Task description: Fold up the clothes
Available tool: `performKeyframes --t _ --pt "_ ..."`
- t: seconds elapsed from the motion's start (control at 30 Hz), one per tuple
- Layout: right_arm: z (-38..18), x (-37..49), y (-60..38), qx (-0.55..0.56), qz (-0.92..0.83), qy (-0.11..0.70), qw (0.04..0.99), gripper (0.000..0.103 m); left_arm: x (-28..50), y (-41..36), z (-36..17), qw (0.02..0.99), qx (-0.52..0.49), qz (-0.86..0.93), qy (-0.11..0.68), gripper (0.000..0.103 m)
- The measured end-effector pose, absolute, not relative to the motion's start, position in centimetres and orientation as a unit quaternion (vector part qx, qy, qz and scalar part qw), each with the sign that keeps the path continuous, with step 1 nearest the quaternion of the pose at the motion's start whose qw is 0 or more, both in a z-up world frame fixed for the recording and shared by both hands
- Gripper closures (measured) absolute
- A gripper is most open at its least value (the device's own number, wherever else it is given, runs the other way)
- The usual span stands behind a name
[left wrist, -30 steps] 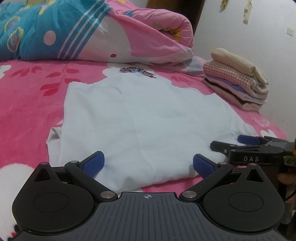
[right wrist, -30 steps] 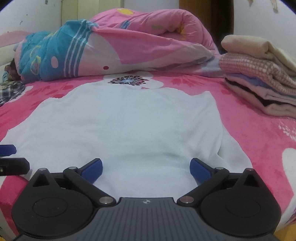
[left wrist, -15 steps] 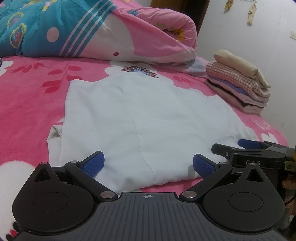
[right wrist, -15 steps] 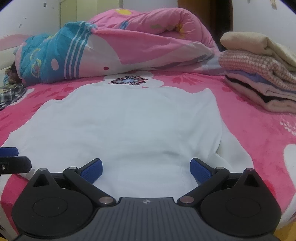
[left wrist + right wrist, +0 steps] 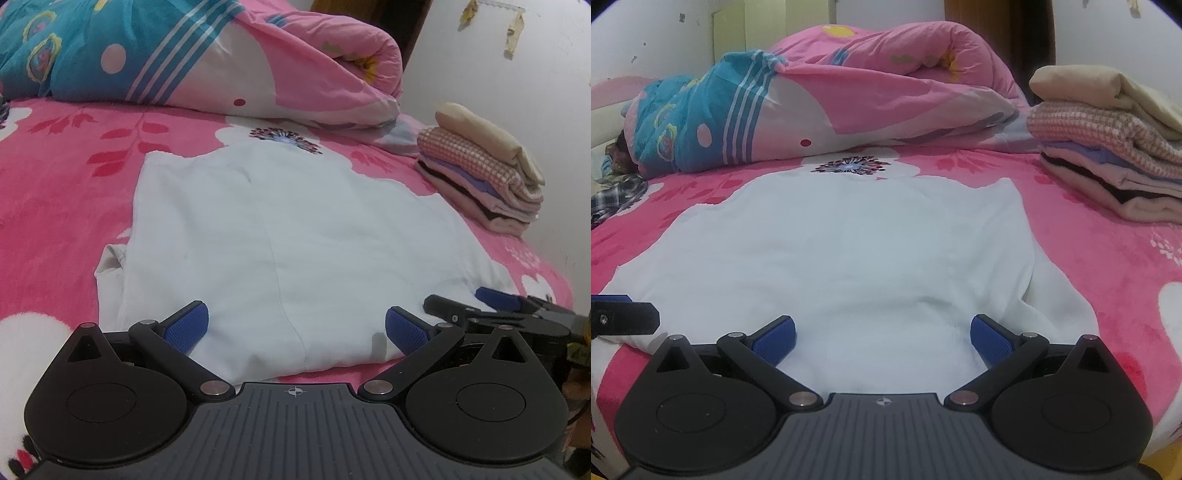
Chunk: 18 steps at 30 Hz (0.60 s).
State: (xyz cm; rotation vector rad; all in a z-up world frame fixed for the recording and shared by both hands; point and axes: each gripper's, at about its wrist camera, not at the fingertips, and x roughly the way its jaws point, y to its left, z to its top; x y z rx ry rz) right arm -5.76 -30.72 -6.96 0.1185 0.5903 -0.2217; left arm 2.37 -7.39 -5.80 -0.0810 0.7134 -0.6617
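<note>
A white shirt [image 5: 288, 236] lies flat on the pink flowered bed, its sides folded in; the same white shirt [image 5: 849, 258] fills the middle of the right wrist view. My left gripper [image 5: 295, 328] hovers open over the shirt's near hem, nothing between its blue pads. My right gripper [image 5: 882, 338] also stands open above the near edge of the cloth. The right gripper [image 5: 491, 306] shows at the right edge of the left wrist view, and a left fingertip [image 5: 613, 312] pokes in at the left of the right wrist view.
A stack of folded clothes [image 5: 484, 173] sits by the wall; in the right wrist view the folded stack [image 5: 1115, 155] is at the right. A rolled pink and teal quilt [image 5: 820, 107] lies across the back. The bed edge [image 5: 1160, 332] drops off on the right.
Both grippers have dipped slightly and the left view has swung a little right and down. The shirt has not moved. Both grippers stay open.
</note>
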Motion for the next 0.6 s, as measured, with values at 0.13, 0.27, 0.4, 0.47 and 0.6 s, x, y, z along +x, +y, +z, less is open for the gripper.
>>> performKeyframes --t 0.13,0.27,0.4,0.47,0.6 --pt "-6.93 -5.81 -30.78 0.064 -0.106 0.289 0.949 0.0 2.47 -7.42 -5.75 0.882 -0.041 -0.316 0.347 0.0" --pt "-7.0 -5.84 -30.56 0.06 -0.107 0.289 0.949 0.0 2.36 -7.61 -5.74 0.883 -0.037 -0.311 0.348 0.0" --pt "-7.06 -5.91 -30.4 0.059 -0.109 0.287 0.95 0.0 2.29 -7.84 -5.67 0.885 -0.029 -0.307 0.35 0.0" --pt "-7.1 -5.93 -30.37 0.058 -0.109 0.286 0.95 0.0 2.24 -7.98 -5.6 0.885 -0.019 -0.307 0.35 0.0" --pt "-7.18 -5.96 -30.35 0.057 -0.109 0.285 0.951 0.0 1.89 -8.25 -5.12 0.892 -0.001 -0.293 0.344 0.0"
